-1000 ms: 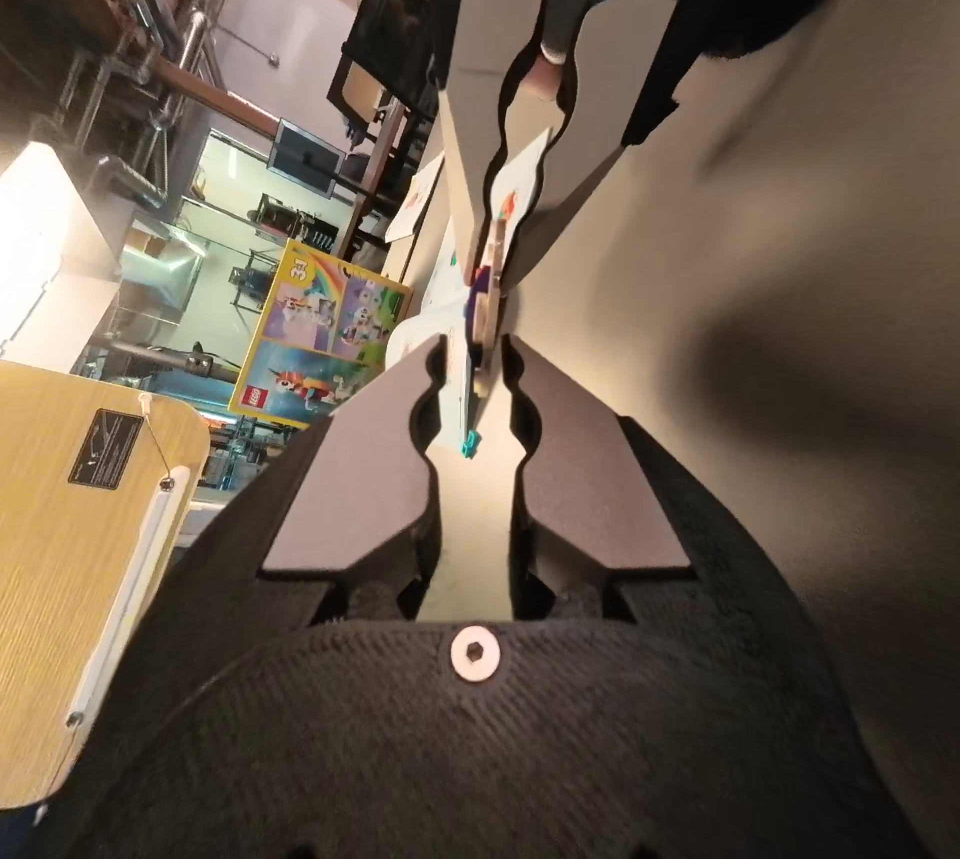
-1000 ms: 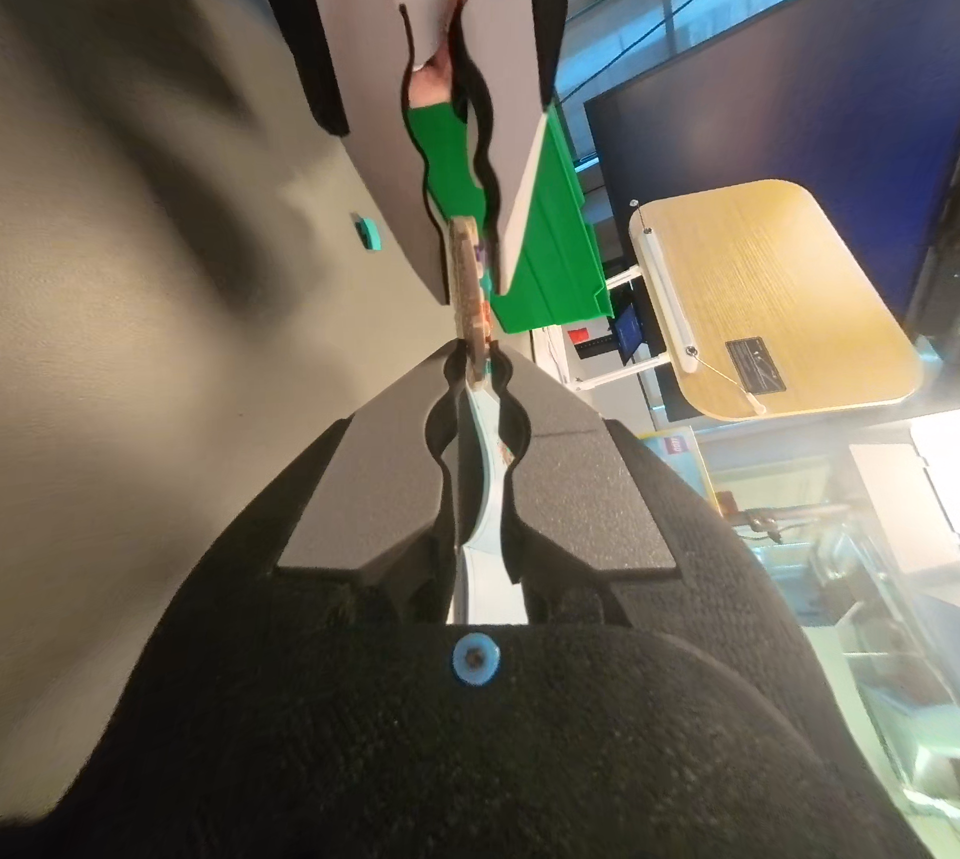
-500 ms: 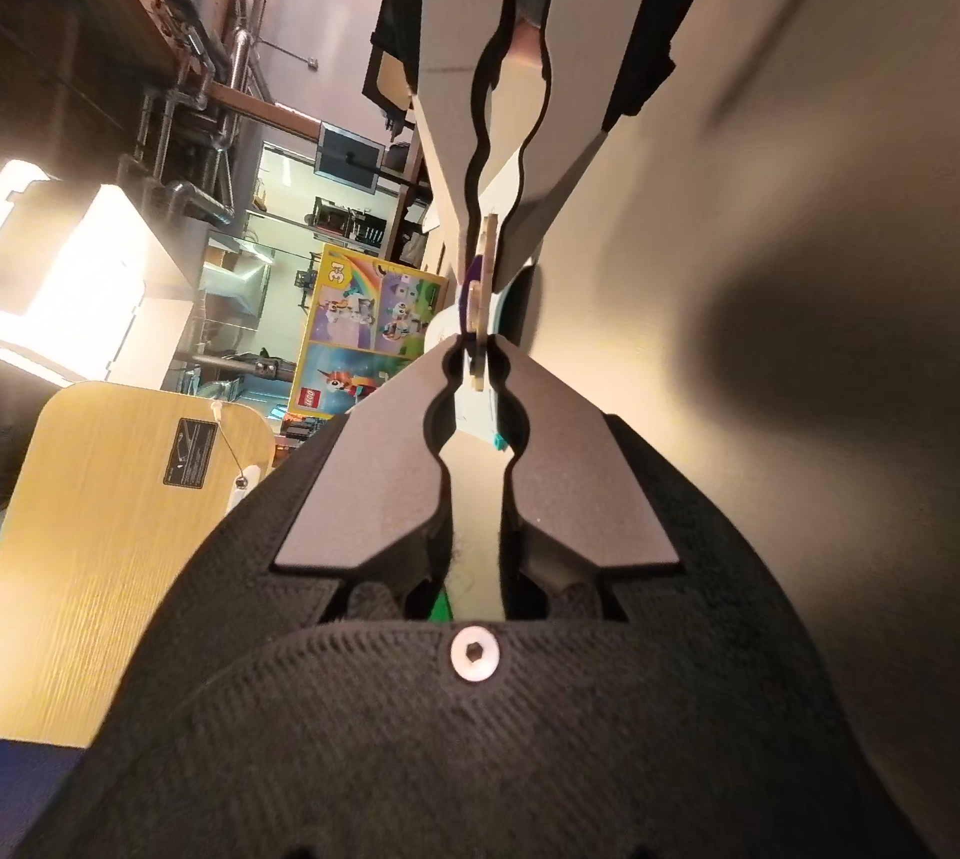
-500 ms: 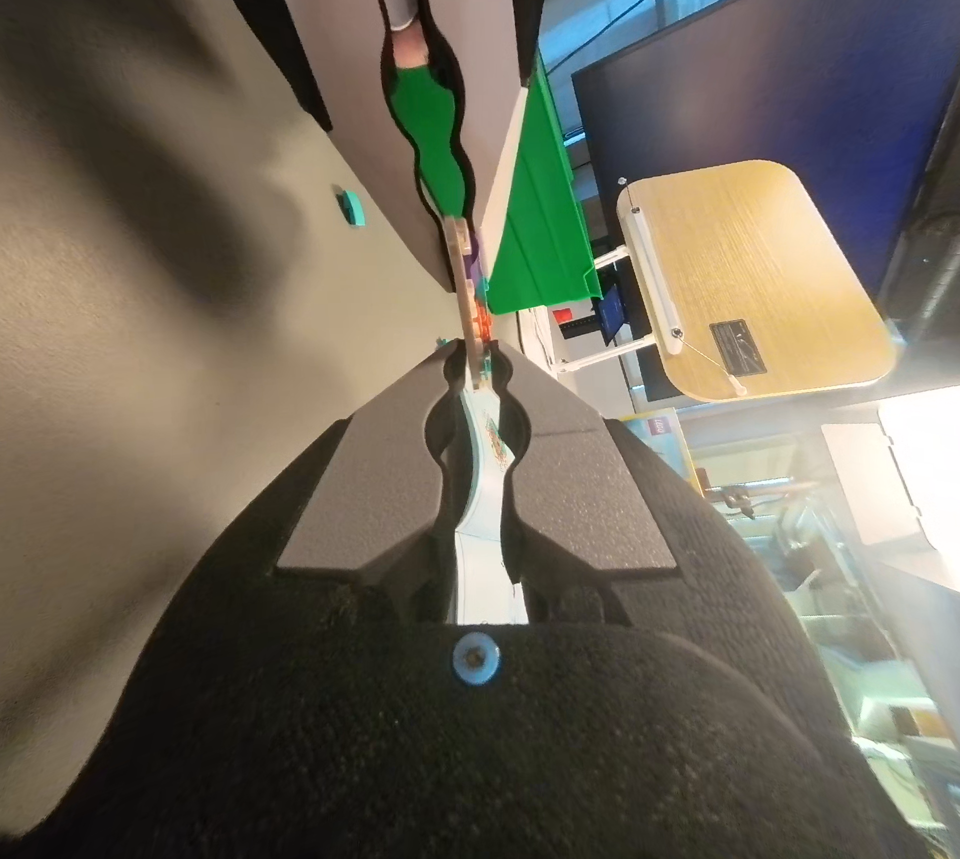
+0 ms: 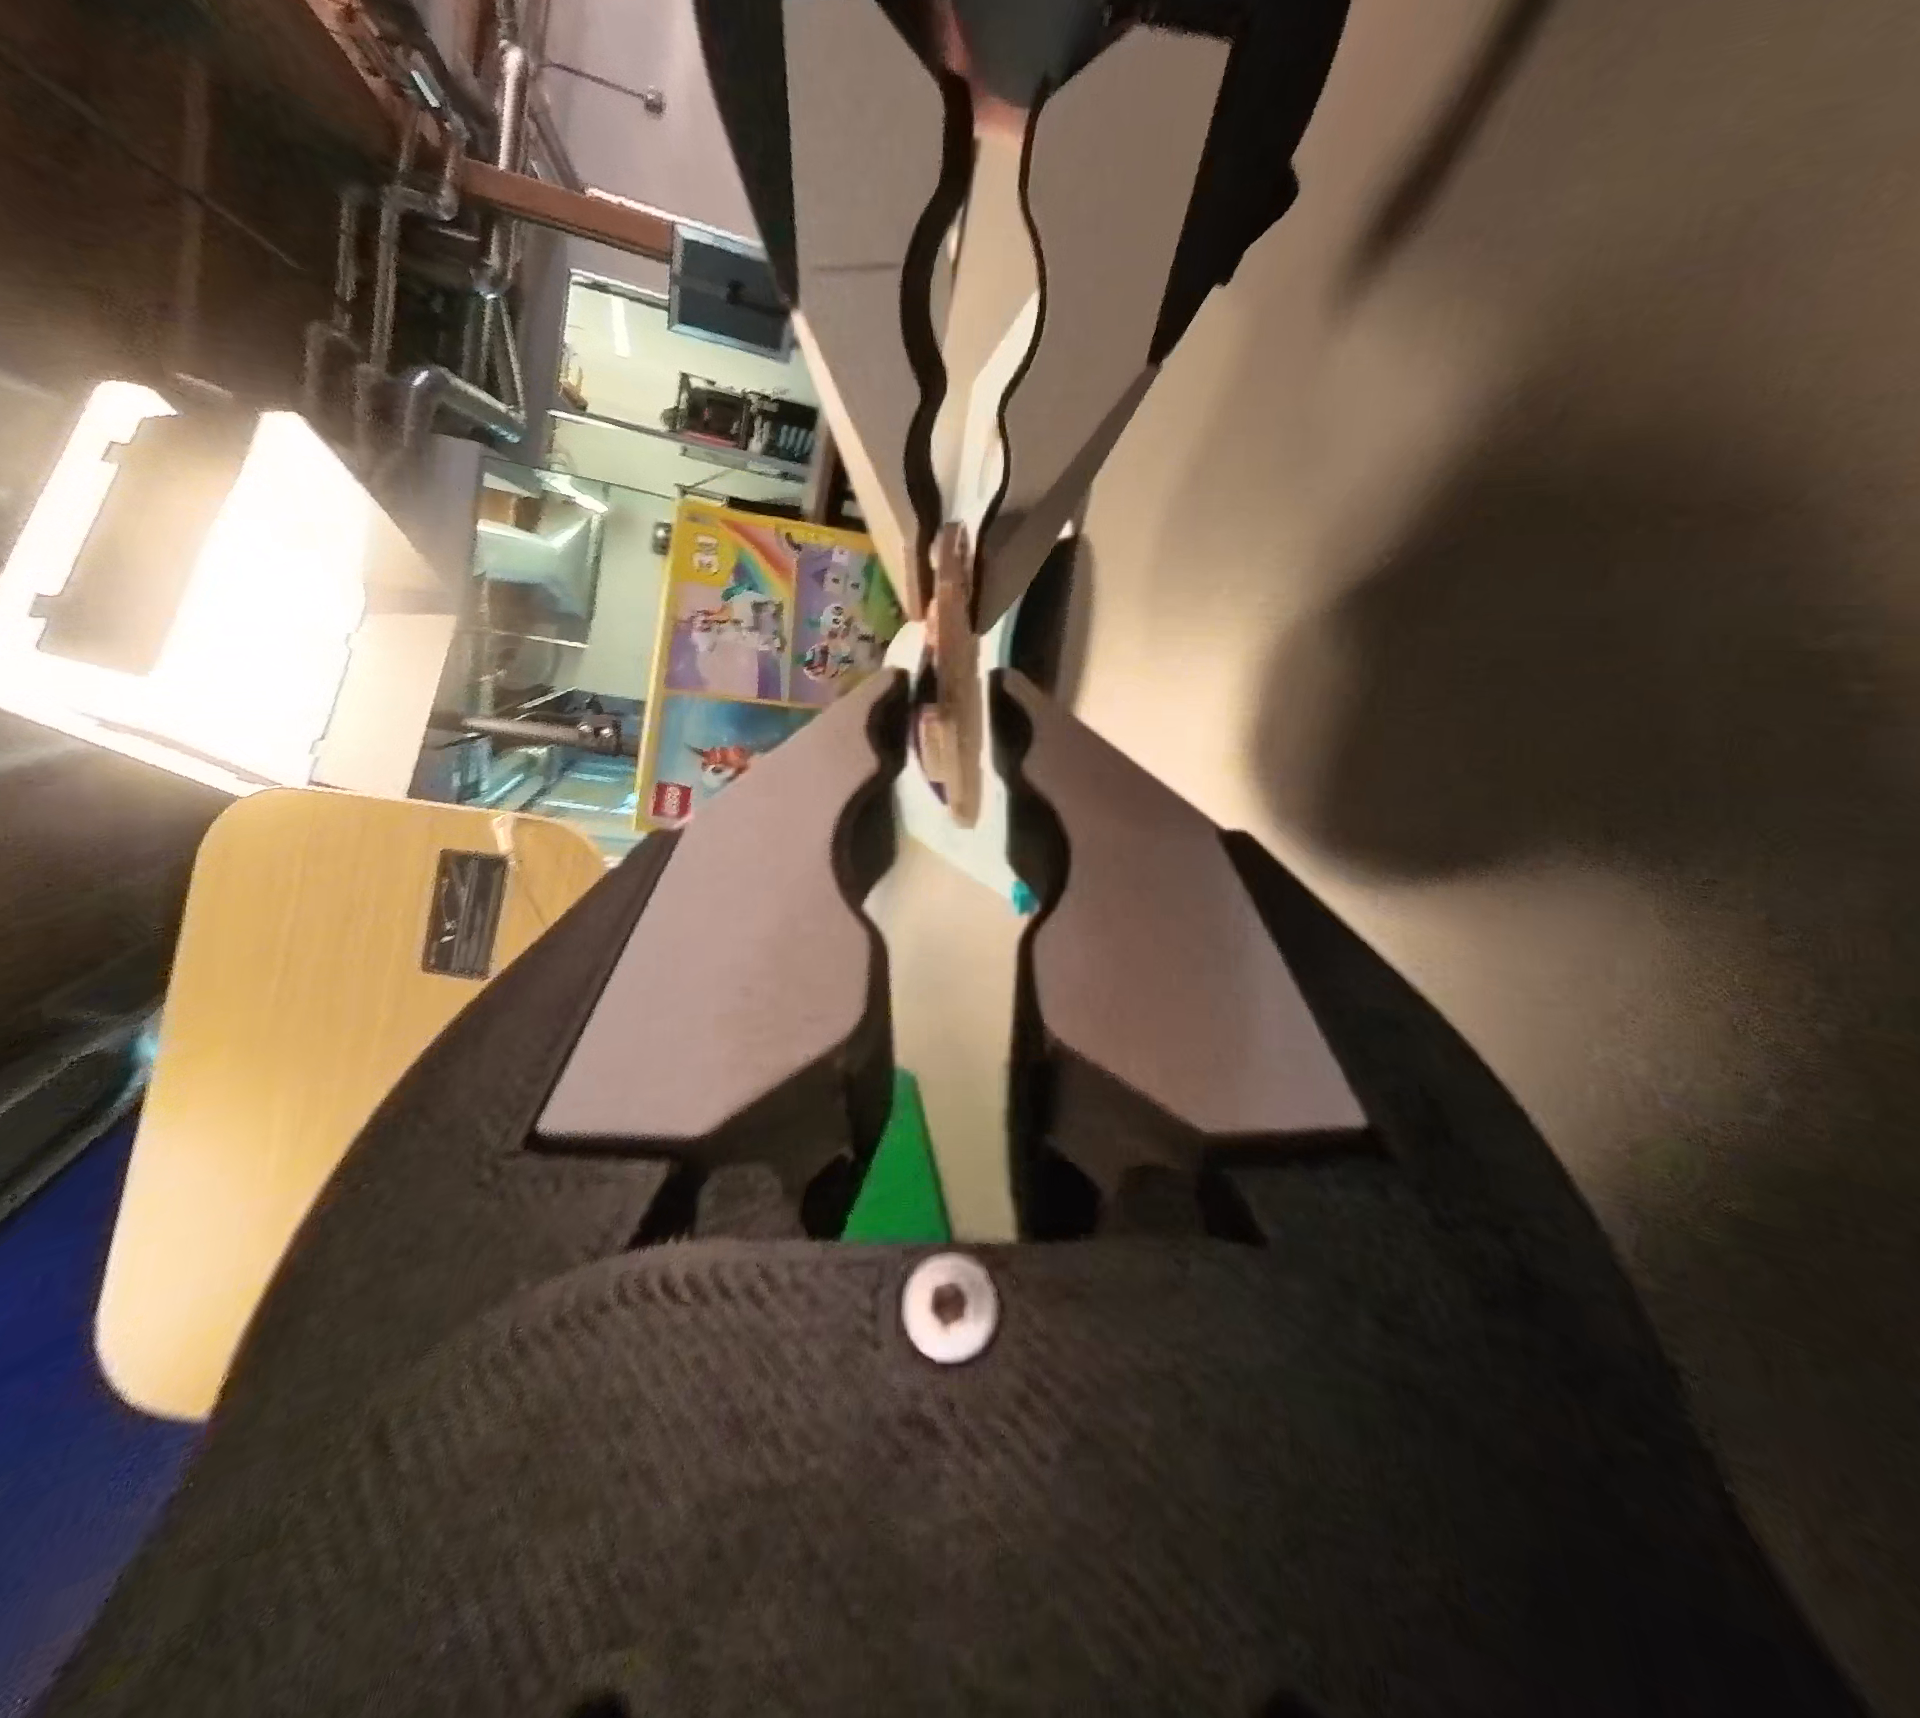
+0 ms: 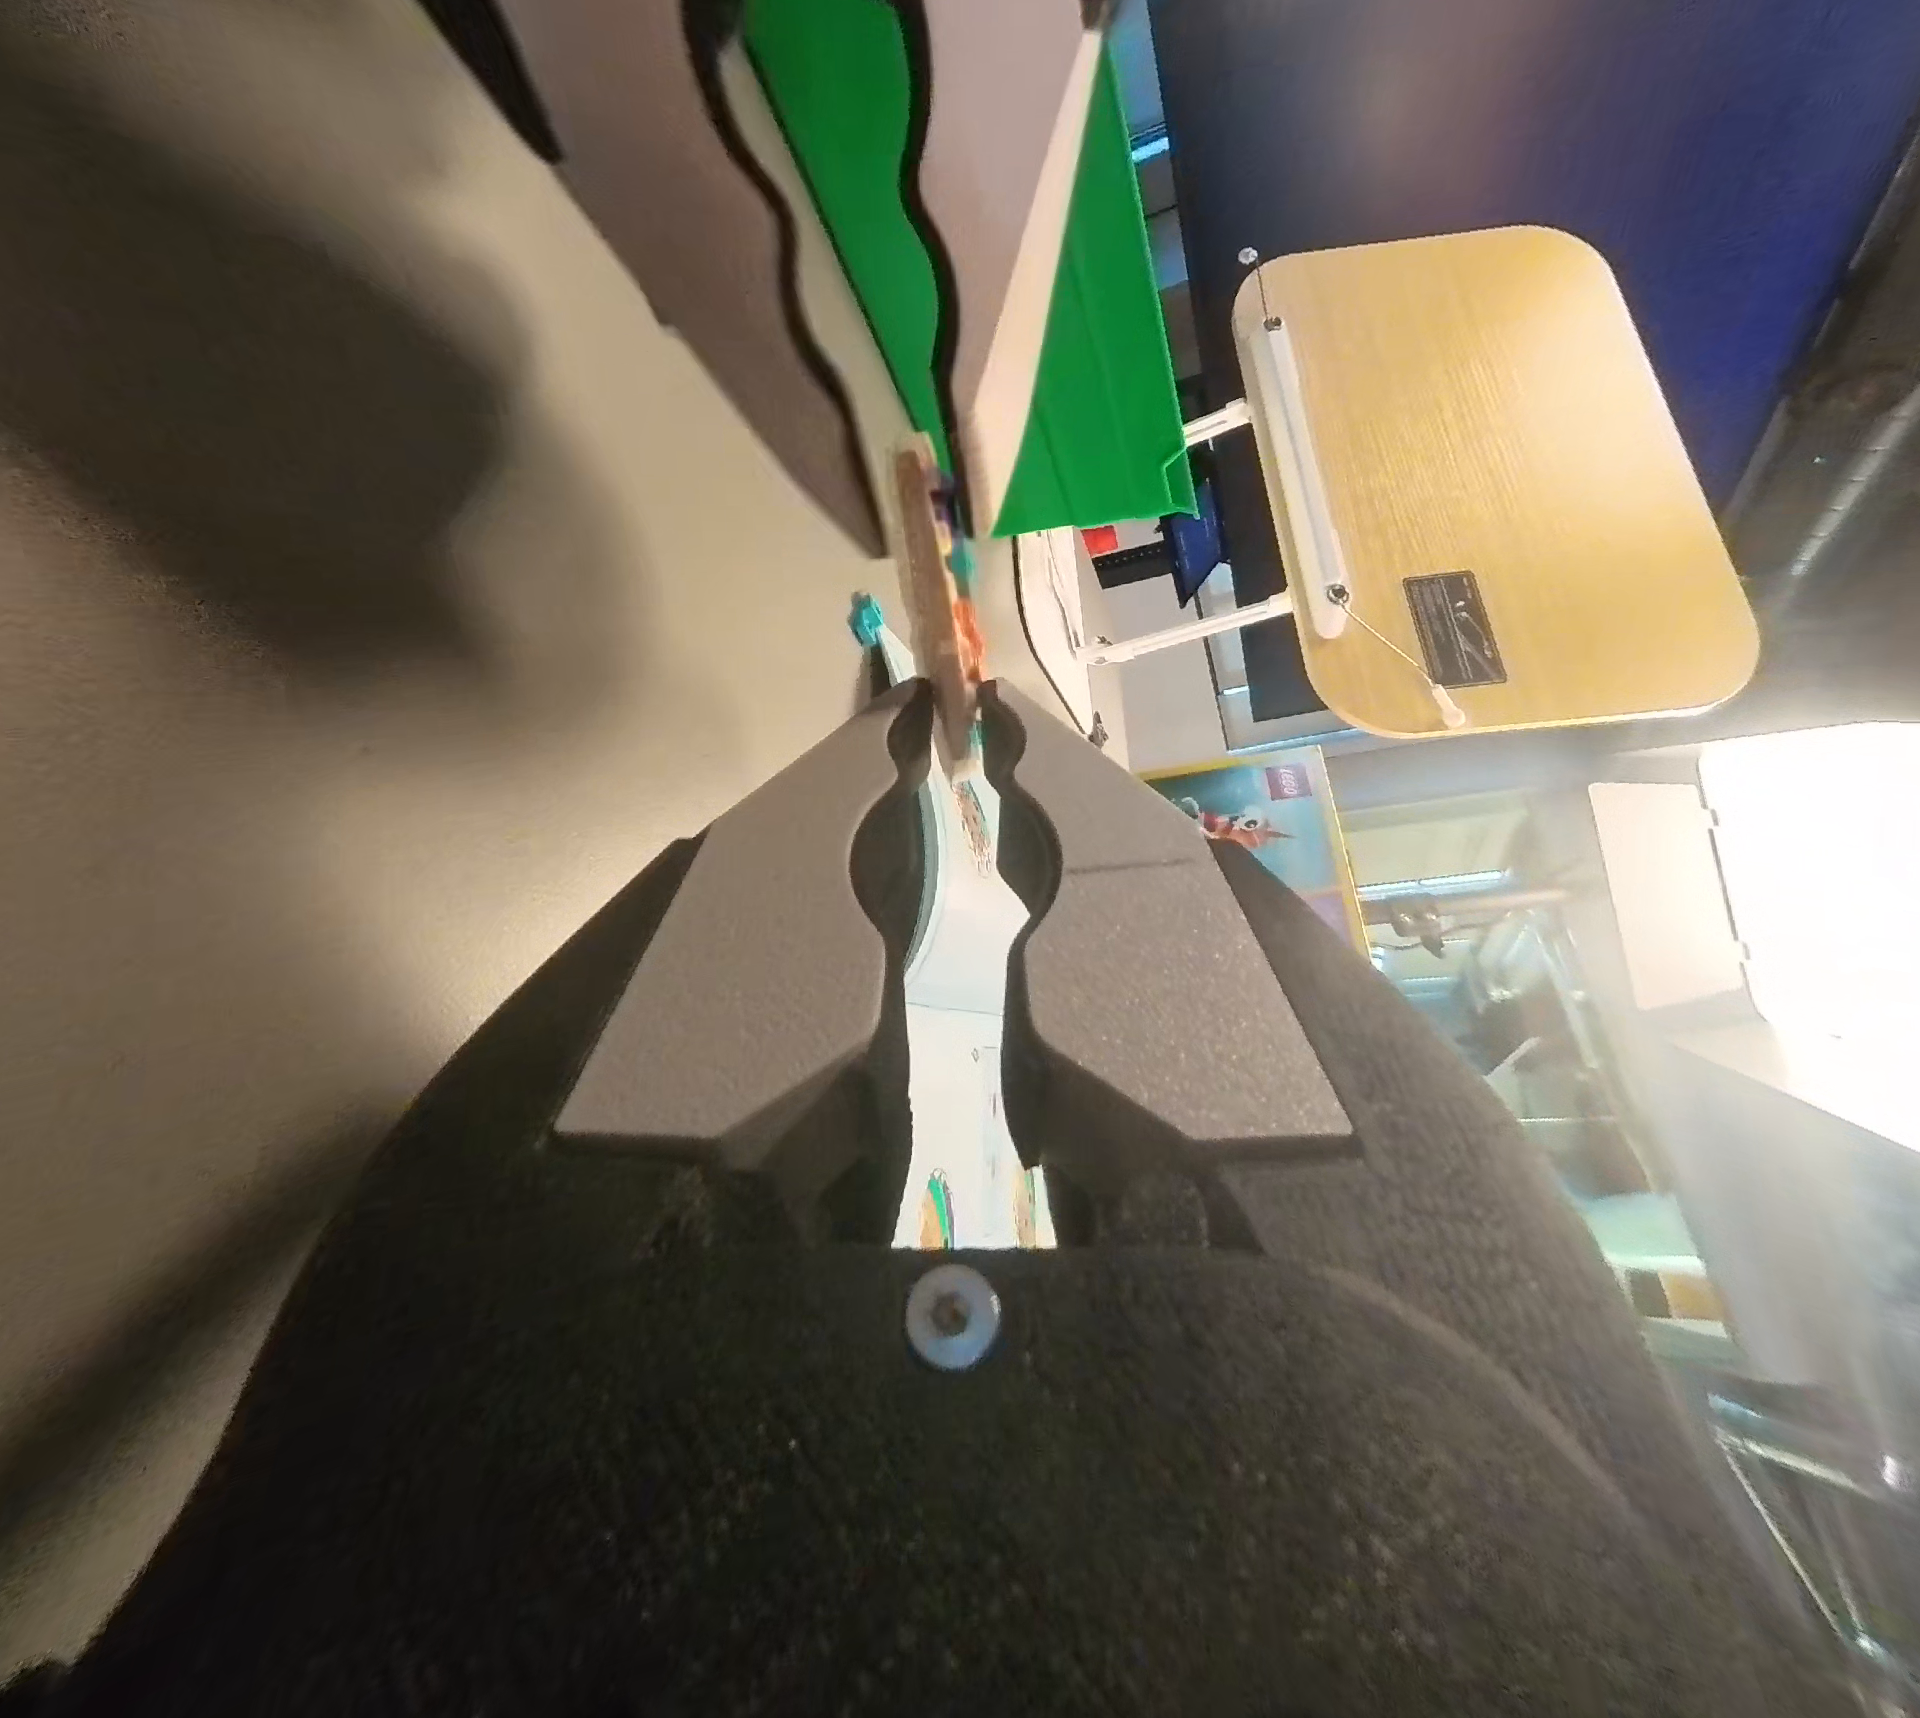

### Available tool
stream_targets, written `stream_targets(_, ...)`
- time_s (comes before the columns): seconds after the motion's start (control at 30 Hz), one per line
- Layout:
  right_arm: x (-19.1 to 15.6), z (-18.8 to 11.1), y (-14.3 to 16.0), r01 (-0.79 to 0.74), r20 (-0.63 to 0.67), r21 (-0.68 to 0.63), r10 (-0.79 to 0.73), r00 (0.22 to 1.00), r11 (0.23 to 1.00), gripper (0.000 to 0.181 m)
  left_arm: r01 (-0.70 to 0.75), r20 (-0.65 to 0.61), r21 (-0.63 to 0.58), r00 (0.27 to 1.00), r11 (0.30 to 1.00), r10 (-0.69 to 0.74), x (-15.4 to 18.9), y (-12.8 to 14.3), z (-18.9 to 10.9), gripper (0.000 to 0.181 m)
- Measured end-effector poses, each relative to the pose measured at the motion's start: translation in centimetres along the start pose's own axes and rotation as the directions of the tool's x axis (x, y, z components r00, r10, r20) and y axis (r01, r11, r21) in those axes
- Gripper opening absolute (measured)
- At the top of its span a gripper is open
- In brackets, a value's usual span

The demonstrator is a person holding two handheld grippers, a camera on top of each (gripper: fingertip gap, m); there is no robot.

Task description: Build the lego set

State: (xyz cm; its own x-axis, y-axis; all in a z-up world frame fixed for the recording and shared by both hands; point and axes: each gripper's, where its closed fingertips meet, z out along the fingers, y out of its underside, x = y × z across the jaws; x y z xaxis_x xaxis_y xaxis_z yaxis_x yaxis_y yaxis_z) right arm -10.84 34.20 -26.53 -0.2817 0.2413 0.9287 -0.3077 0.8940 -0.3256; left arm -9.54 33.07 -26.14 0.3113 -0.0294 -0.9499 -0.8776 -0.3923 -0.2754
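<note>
Left wrist view: half a second ago the left gripper point(image 5: 948, 681) pinched the near edge of the tan plate point(image 5: 954, 692). Now its fingers point(image 5: 769, 899) stand spread, with a clear gap on both sides of the plate's edge, which reaches in between the tips. Judged: the left has let go, probably to re-grip or fetch a brick. The right gripper point(image 5: 951, 546), facing from the far side, has its tips pressed onto the plate's other end. A teal brick point(image 5: 1023, 897) lies on the counter point(image 5: 1558, 318) beside the instruction sheet point(image 5: 961, 847). The set's box point(image 5: 748, 660) stands behind.

Right wrist view: the right gripper point(image 6: 951, 712) has its fingers point(image 6: 769, 920) nearly together, clamped on the plate point(image 6: 930, 588), seen edge-on and held off the counter point(image 6: 312, 733). Small coloured bricks point(image 6: 964, 619) sit on one face. The left gripper point(image 6: 930, 494) brackets the far end without a clear pinch. Plate carried by the right alone, as far as I can judge.
</note>
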Motion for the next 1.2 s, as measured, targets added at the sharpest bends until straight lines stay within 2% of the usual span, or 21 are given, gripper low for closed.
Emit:
stream_targets(0.03, 0.0, 0.0, 0.0, 0.001, 0.0, 0.003, -0.001, 1.0, 1.0, 0.007, -0.011, 0.011, -0.013, 1.0, 1.0, 0.011, -0.2, 0.4, 0.0, 0.008)
stream_targets(0.23, -0.5, 0.0, -0.9, 0.024, 0.018, 0.036, -0.025, 1.0, 0.999, 0.006, 0.048, -0.019, -0.095, 0.999, 0.994, -0.05, -0.1, 2.5, 0.2, 0.01)
stream_targets(0.33, -0.3, 0.0, -0.7, 0.036, 0.003, 0.021, -0.036, 0.999, 0.999, 0.007, 0.073, -0.003, -0.058, 0.997, 0.996, -0.073, -0.1, 1.5, 0.0, 0.026)
stream_targets(0.4, -0.2, 0.0, -0.6, 0.044, -0.004, 0.011, -0.044, 0.999, 0.999, 0.007, 0.062, 0.011, -0.02, 0.998, 0.998, -0.061, 0.1, 0.5, -0.3, 0.027)
stream_targets(0.7, -0.5, 0.1, -0.7, 0.082, 0.004, 0.009, -0.082, 0.997, 0.997, 0.006, -0.032, 0.072, -0.047, 0.997, 0.998, 0.036, 0.4, 0.1, -0.1, 0.006)
stream_targets(1.1, -0.6, 0.1, -0.7, 0.086, 0.009, 0.019, -0.086, 0.996, 0.996, 0.005, -0.051, 0.052, -0.088, 0.997, 0.995, 0.056, 0.8, 1.1, 0.1, 0.004)
stream_targets(1.17, -0.4, -0.2, -1.3, 0.051, 0.004, 0.065, -0.052, 0.999, 0.997, 0.009, -0.034, 0.064, -0.079, 0.997, 0.996, 0.039, 0.5, 1.0, -0.1, 0.004)
stream_targets(1.2, -0.2, -0.4, -1.6, 0.015, 0.001, 0.094, -0.015, 1.0, 0.995, 0.018, -0.022, 0.058, -0.078, 0.998, 0.997, 0.026, 0.4, 1.2, -0.1, 0.003)
